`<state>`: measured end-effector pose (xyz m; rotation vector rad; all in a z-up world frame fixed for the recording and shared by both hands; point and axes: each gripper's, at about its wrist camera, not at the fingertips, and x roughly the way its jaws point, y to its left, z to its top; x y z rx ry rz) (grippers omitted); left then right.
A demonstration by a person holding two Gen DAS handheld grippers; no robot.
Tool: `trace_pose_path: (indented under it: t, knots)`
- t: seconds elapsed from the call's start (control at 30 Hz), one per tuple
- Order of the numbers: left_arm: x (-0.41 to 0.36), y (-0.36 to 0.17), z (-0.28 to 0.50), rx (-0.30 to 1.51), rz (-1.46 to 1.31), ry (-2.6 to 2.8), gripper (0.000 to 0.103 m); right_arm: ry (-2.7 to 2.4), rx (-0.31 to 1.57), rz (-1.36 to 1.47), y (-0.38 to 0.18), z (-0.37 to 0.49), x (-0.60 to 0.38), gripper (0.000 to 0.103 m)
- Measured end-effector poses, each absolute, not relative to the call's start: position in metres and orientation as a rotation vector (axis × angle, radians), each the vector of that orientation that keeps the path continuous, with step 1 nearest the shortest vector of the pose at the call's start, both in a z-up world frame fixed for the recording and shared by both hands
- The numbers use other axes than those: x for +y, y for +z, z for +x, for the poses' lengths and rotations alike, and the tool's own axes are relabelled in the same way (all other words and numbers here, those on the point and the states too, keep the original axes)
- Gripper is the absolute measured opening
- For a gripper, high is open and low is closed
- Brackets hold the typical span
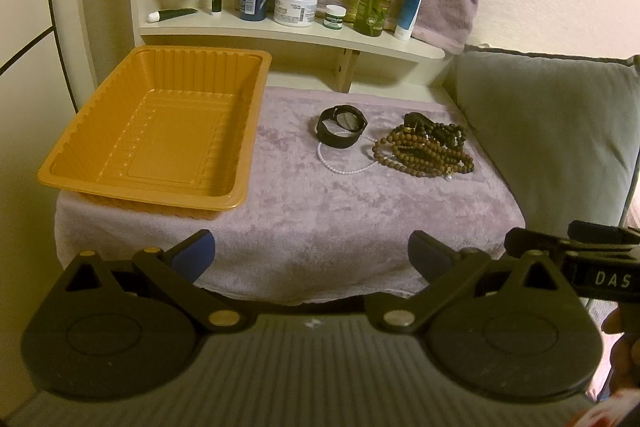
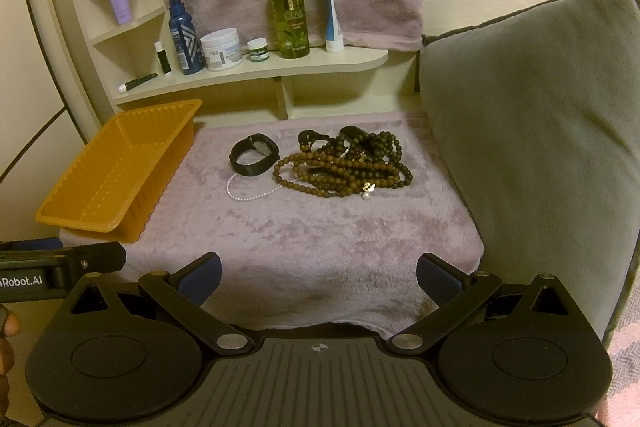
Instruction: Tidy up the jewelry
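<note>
Jewelry: one heap of brown and dark beaded strands (image 2: 344, 163), one black band (image 2: 253, 153), one white pearl strand (image 2: 250, 195), on towel-covered surface (image 2: 312, 239). One empty orange tray (image 2: 116, 179) at left, one grey cushion (image 2: 528, 131) at right. Left tongs (image 1: 311, 257) and right tongs (image 2: 318, 277) both wide, holding nothing.

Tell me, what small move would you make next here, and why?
Probably ease the right gripper forward toward the black bracelet. Both grippers hang open and empty at the near edge of the towel, the orange tray holds nothing yet, and the bracelet lies mostly apart from the tangled bead necklaces, over only a thin pearl strand.
</note>
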<state>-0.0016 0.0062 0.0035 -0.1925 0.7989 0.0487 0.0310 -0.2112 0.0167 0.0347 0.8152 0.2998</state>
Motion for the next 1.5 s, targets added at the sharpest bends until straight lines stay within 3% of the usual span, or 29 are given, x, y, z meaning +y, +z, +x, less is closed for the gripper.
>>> trace_pose_path:
  t: [0.43,0.8,1.27,1.4,1.43,1.5]
  knots:
    - [0.042,0.004,0.000,0.784,-0.253,0.069,0.102,0.326,0.825,0.028,0.010,0.039,-0.198,0.103]
    - [0.154,0.003,0.006,0.763,-0.346,0.162,0.102,0.395,0.806,0.067,-0.010,0.064,-0.174,0.103]
    - [0.271,-0.027,0.035,0.828,-0.363,0.171,0.078,0.371,0.797,0.037,-0.024,0.099,-0.139,0.103]
    - [0.279,-0.037,0.049,0.870,-0.366,0.121,0.059,0.356,0.815,0.028,-0.029,0.106,-0.135,0.103]
    - [0.279,-0.039,0.053,0.879,-0.364,0.111,0.049,0.355,0.817,0.027,-0.031,0.108,-0.134,0.103]
    - [0.279,-0.042,0.058,0.904,-0.355,0.103,0.043,0.349,0.819,0.020,-0.031,0.109,-0.131,0.103]
